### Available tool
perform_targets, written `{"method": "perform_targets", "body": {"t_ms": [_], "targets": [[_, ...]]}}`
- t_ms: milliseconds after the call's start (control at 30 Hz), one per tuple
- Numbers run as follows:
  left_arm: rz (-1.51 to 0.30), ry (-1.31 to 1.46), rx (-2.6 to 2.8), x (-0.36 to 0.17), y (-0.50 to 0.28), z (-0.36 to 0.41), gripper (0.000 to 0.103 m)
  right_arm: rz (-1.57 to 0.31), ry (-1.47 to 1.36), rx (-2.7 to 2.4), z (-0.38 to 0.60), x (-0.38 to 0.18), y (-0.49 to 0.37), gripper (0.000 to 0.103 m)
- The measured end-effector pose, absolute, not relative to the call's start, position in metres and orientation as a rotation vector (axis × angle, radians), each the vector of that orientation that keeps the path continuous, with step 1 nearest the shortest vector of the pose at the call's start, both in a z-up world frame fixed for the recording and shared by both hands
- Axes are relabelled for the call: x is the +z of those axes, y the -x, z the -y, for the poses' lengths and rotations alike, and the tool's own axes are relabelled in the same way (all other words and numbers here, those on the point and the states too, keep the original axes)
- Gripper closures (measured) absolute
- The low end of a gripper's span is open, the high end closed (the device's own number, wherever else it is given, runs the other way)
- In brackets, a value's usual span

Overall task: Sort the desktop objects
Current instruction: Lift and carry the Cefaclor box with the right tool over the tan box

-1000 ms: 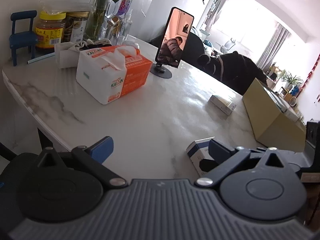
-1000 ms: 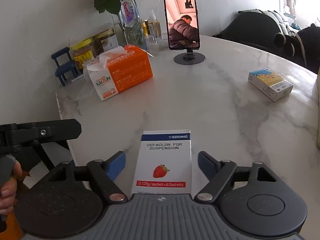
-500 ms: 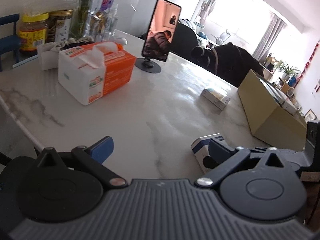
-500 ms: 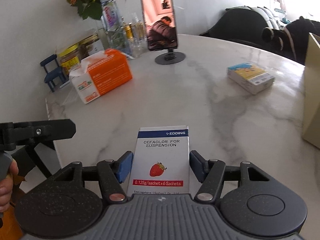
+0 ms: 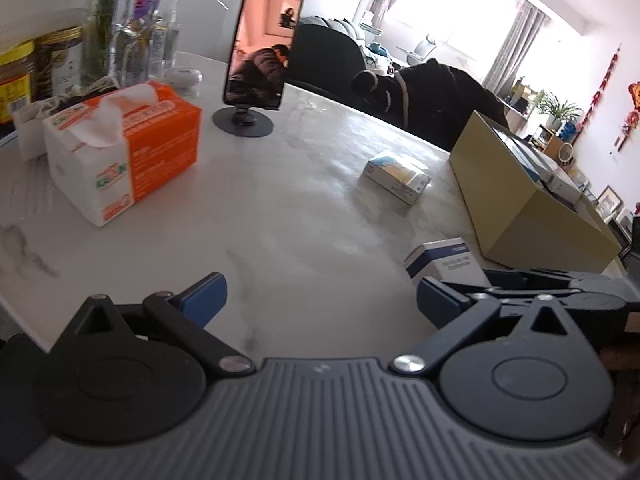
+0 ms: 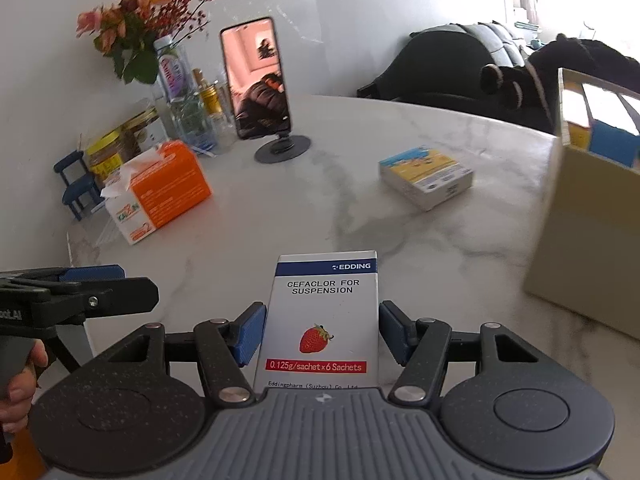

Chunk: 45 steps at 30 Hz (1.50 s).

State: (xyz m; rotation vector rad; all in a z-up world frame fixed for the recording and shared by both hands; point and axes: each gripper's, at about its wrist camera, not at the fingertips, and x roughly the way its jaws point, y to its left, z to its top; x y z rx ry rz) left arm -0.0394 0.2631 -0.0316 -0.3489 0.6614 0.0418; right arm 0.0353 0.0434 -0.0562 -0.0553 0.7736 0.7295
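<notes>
A white and blue medicine box point(image 6: 324, 312) with a strawberry picture sits between the blue pads of my right gripper point(image 6: 320, 332), which is shut on its sides. In the left wrist view the same medicine box point(image 5: 444, 258) shows at the lower right, just before the tan carton. My left gripper point(image 5: 320, 298) hovers open over bare marble, nothing between its fingers. A second, yellow and blue box point(image 6: 426, 176) lies flat further out on the table. A tan open carton point(image 6: 580, 248) with boxes inside stands at the right.
An orange and white tissue pack point(image 6: 160, 196) lies at the left. A phone on a round stand point(image 6: 258, 80), a flower vase, bottles, jars and a small blue chair line the back edge. Dark chairs stand beyond the round marble table point(image 6: 280, 216).
My right gripper's pads closed in from either side onto the medicine box. Both hands moved right across the table, and the carton and the yellow and blue box came closer.
</notes>
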Motion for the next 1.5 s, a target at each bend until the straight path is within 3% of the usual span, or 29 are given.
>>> {"method": "perform_targets", "body": {"t_ms": [1233,1500], "targets": [[-0.724,0.337,-0.047,-0.033,-0.036,-0.215,0.0,-0.707,-0.103,0.7,0.125,0.058,-0.117,0.039],[-0.742,0.342,-0.036,-0.036,-0.045,-0.217,0.0,-0.777,-0.04,0.545,0.159,0.052,-0.161,0.039]]}}
